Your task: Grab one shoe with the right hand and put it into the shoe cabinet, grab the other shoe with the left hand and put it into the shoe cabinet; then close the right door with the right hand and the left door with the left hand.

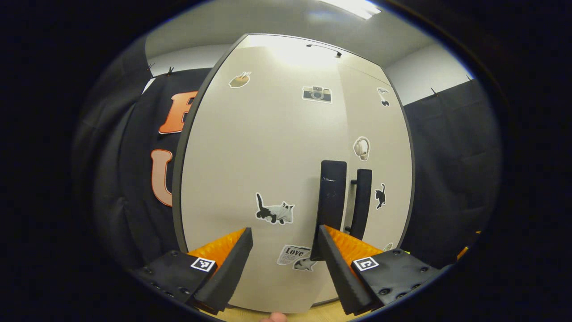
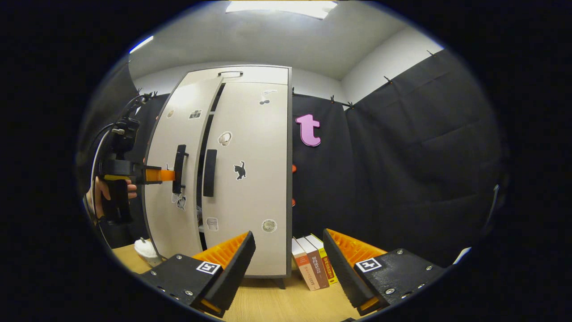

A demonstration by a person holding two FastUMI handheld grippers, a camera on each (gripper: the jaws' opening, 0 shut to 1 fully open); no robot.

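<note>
The pale shoe cabinet (image 2: 250,134) with stickers stands on the wooden table. Its right door (image 2: 254,188) lies flat and closed. The left door (image 2: 170,214) is slightly ajar, with a dark gap beside it. In the right gripper view a hand holds my left gripper (image 2: 170,175), whose tips are at the left door's black handle (image 2: 179,167). In the left gripper view my left gripper (image 1: 286,250) is open, close to the left door (image 1: 250,156), with the left handle (image 1: 333,197) just above its right finger. My right gripper (image 2: 288,252) is open and holds nothing, back from the cabinet.
A few books (image 2: 313,264) lean against the cabinet's right side. A white object (image 2: 145,250) lies on the wooden table (image 2: 268,304) left of the cabinet. Black cloth walls surround the booth.
</note>
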